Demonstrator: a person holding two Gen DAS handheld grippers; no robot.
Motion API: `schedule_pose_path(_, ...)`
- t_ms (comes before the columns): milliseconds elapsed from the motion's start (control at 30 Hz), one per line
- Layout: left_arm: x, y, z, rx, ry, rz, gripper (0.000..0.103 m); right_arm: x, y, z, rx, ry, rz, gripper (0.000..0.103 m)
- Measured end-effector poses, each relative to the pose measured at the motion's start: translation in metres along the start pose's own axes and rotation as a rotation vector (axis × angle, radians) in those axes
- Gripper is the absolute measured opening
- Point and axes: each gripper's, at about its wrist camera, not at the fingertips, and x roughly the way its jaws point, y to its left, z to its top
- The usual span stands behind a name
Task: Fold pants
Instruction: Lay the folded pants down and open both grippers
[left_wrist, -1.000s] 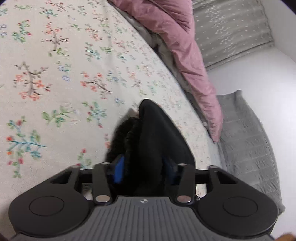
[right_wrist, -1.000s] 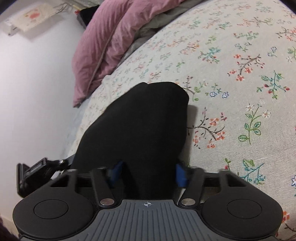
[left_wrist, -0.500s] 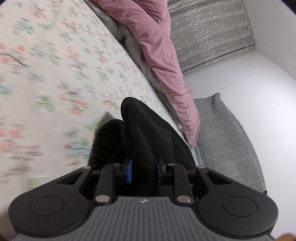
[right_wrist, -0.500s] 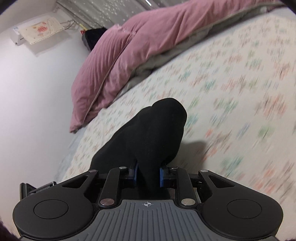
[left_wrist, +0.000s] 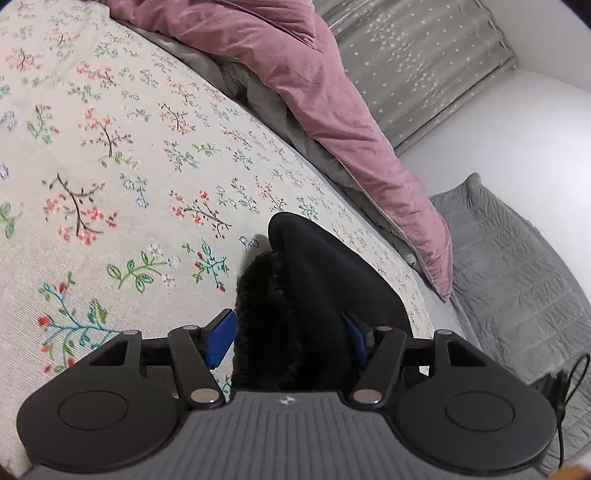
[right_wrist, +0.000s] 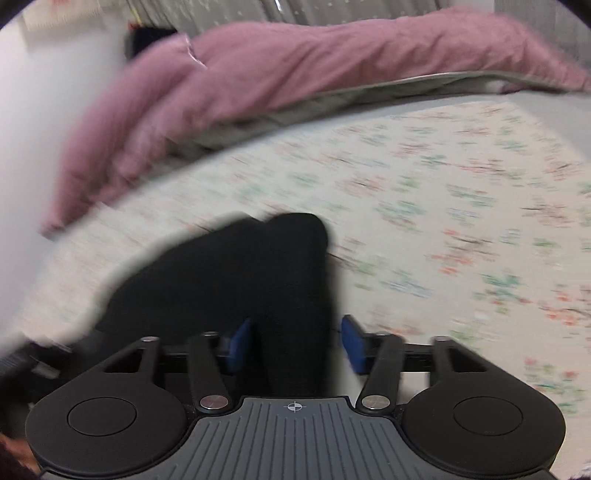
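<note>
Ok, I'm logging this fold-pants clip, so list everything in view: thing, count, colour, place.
black fabric pants: one, black, lying on the bed between both grippers' fingers
floral bedsheet: one, cream with coloured sprigs, covering the bed
pink duvet: one, pink, bunched along the bed's far edge
grey quilted blanket: one, grey, beside the bed
grey star-print curtain: one, grey, behind the duvet
left gripper: one, black with blue pads, jaws apart around the pants
right gripper: one, same colours, jaws apart, view blurred

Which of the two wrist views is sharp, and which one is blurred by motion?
Left wrist view: sharp; the flowers on the bedsheet and the black pants are crisp, with fisheye bending at the edges. Right wrist view: smeared by motion; the floral print and pink duvet are streaked.
</note>
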Motion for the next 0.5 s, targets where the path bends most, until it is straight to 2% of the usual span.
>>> schedule_pose_path(100,-0.009,-0.015,0.004,0.086,-0.022,0.052,0.082,-0.015,-0.009,-0.005,0.044,-0.007,0.018,0.068)
schedule_pose_path(200,-0.025,-0.031,0.006,0.162,-0.045,0.094,0.082,-0.043,-0.005,-0.006,0.019,-0.039,0.003,0.068)
schedule_pose_path(333,-0.052,-0.054,-0.002,0.251,-0.042,0.083,0.082,-0.075,0.009,-0.006,0.0,-0.062,0.046,0.069)
schedule_pose_path(400,-0.056,-0.064,-0.012,0.315,-0.008,0.099,0.08,-0.085,0.019,-0.012,-0.013,-0.054,0.067,0.069)
schedule_pose_path(467,-0.054,-0.07,-0.025,0.377,0.059,0.137,0.071,-0.089,0.031,-0.021,-0.041,-0.035,0.065,0.068)
schedule_pose_path(500,-0.051,-0.07,-0.032,0.396,0.092,0.169,0.069,-0.089,0.035,-0.025,-0.06,-0.02,0.066,0.067)
